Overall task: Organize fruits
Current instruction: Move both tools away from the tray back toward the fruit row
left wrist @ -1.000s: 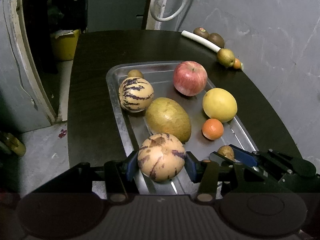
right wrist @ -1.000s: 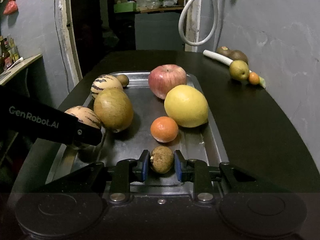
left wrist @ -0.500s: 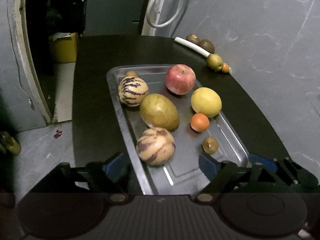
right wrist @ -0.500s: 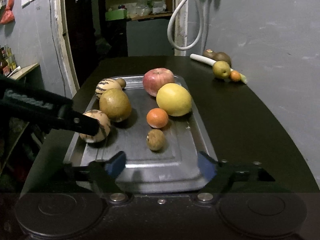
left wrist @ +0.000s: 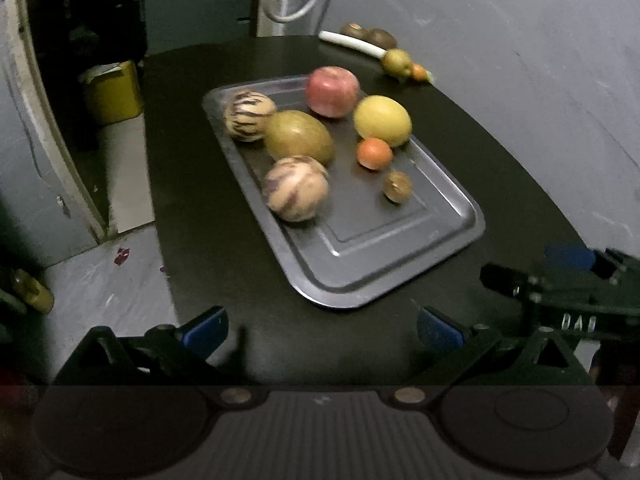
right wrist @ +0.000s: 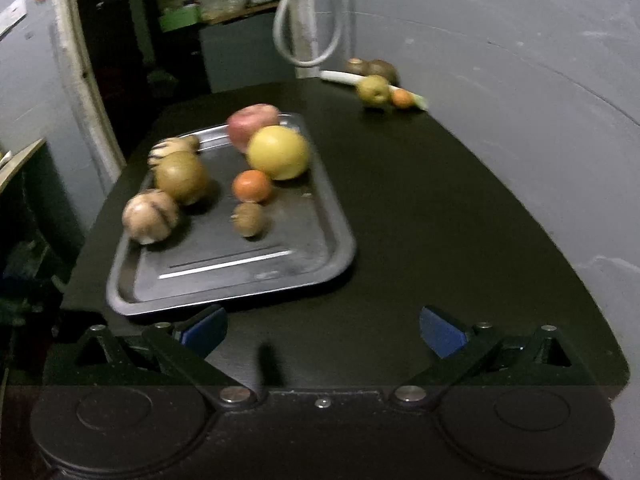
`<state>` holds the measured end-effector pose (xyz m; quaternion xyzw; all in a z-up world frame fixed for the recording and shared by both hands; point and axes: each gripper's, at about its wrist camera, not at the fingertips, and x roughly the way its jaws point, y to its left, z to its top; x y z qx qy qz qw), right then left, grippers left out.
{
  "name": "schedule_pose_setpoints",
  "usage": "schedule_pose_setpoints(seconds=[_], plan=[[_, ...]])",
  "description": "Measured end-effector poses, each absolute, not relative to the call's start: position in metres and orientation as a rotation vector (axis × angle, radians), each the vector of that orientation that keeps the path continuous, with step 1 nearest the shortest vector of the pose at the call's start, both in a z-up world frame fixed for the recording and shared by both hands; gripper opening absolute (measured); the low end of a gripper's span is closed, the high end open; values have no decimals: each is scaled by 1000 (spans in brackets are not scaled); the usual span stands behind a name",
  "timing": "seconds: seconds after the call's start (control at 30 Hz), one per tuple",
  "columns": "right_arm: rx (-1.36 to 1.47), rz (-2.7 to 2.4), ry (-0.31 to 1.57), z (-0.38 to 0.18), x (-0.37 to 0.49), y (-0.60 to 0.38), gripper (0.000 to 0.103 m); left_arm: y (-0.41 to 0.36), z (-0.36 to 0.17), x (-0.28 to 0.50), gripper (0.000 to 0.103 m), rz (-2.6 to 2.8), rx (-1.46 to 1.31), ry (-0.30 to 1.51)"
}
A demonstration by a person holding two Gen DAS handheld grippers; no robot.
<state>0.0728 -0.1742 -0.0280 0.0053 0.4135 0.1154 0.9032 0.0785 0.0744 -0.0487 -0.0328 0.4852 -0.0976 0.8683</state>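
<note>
A metal tray on the dark table holds several fruits: two striped melons, a green-brown mango, a red apple, a yellow citrus, a small orange and a brown kiwi. My left gripper is open and empty, pulled back from the tray's near end. My right gripper is open and empty, near the tray's near right corner; it also shows in the left wrist view.
More fruit lies at the table's far right by the wall: a pear, a small orange, two kiwis and a white stalk. A white hose hangs behind. A yellow bin stands on the floor left.
The left gripper let go of the striped melon and the right let go of the kiwi; both opened wide and drew back from the tray. Both fruits now rest in the tray.
</note>
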Motion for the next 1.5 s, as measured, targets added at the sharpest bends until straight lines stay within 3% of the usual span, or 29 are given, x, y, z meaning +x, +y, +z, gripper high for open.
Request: schedule_pose_setpoints(seconds=[0.53, 1.0, 1.33, 1.5], plan=[[30, 74, 766, -18, 128, -220, 102, 8, -21, 146, 102, -291, 18, 964], [8, 173, 718, -29, 246, -227, 102, -19, -16, 301, 102, -180, -27, 933], [204, 94, 690, -34, 308, -208, 102, -42, -20, 389, 102, -218, -9, 984], [246, 6, 684, -47, 326, -206, 97, -62, -26, 425, 102, -289, 51, 1007]])
